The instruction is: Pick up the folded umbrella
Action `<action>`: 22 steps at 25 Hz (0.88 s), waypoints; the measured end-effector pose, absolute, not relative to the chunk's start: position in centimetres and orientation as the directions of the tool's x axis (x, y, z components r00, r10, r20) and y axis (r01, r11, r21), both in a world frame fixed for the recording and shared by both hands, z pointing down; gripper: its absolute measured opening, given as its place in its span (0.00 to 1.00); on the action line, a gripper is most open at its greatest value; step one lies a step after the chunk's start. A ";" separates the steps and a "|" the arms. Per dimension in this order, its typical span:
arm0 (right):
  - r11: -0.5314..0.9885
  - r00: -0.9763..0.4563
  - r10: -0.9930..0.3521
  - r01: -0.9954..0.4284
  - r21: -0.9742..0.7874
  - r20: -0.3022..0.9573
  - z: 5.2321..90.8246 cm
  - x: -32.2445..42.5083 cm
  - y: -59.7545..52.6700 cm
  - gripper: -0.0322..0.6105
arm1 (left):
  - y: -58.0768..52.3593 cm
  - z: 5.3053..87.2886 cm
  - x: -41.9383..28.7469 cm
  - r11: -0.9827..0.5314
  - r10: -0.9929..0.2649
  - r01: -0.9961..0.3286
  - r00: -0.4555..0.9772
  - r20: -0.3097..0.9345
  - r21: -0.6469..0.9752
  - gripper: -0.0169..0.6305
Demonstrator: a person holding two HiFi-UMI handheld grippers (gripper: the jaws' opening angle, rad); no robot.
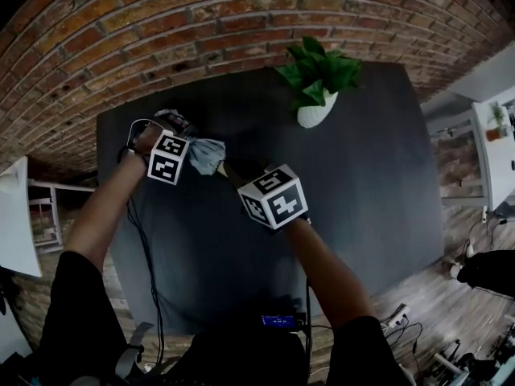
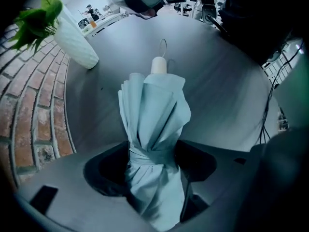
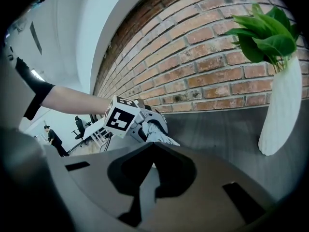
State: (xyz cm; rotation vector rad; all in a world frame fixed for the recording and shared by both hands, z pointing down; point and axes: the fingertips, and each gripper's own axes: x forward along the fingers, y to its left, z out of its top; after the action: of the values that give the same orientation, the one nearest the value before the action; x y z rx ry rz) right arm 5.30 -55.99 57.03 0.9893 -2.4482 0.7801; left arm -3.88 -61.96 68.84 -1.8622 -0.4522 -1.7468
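Note:
The folded umbrella (image 1: 208, 156) is pale blue, tied with a strap, and lies on the dark table (image 1: 362, 175). In the left gripper view the folded umbrella (image 2: 154, 124) runs away between the jaws, and its white handle end (image 2: 158, 65) with a thin loop lies free on the table. My left gripper (image 1: 179, 161) points down over the fabric. Its jaws (image 2: 154, 178) stand wide, with dark gaps either side of the cloth. My right gripper (image 1: 251, 190) hovers near the handle end, apart from it. The right gripper (image 3: 152, 178) looks shut and holds nothing.
A green plant in a white ribbed vase (image 1: 315, 109) stands at the table's far side, by the brick wall (image 1: 201, 22). A cable (image 1: 145, 248) hangs along the table's left part. A small device with a lit blue display (image 1: 278, 322) sits at the near edge.

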 end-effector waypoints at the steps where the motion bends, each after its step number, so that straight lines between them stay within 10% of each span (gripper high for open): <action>1: 0.596 -0.677 -0.507 -0.722 -0.351 0.533 57.1 5.3 -56.0 0.06 | -62.0 69.1 -3.9 -0.795 -0.114 0.589 0.087 0.990 -0.143 0.48; 12: 0.586 -0.665 -0.506 -0.732 -0.347 0.549 57.8 6.1 -55.7 0.06 | -62.4 69.8 -3.8 -0.813 -0.130 0.569 0.033 0.991 -0.125 0.48; 22: 0.575 -0.643 -0.556 -0.755 -0.315 0.526 54.7 8.2 -54.7 0.06 | -60.5 66.8 -3.3 -0.966 -0.113 0.203 0.227 0.967 -0.160 0.47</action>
State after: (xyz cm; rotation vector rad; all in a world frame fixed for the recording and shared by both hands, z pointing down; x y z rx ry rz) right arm 8.16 -54.70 54.70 1.0628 -2.4393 0.7426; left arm -3.32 -60.52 66.75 -2.2488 -0.0853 -1.8076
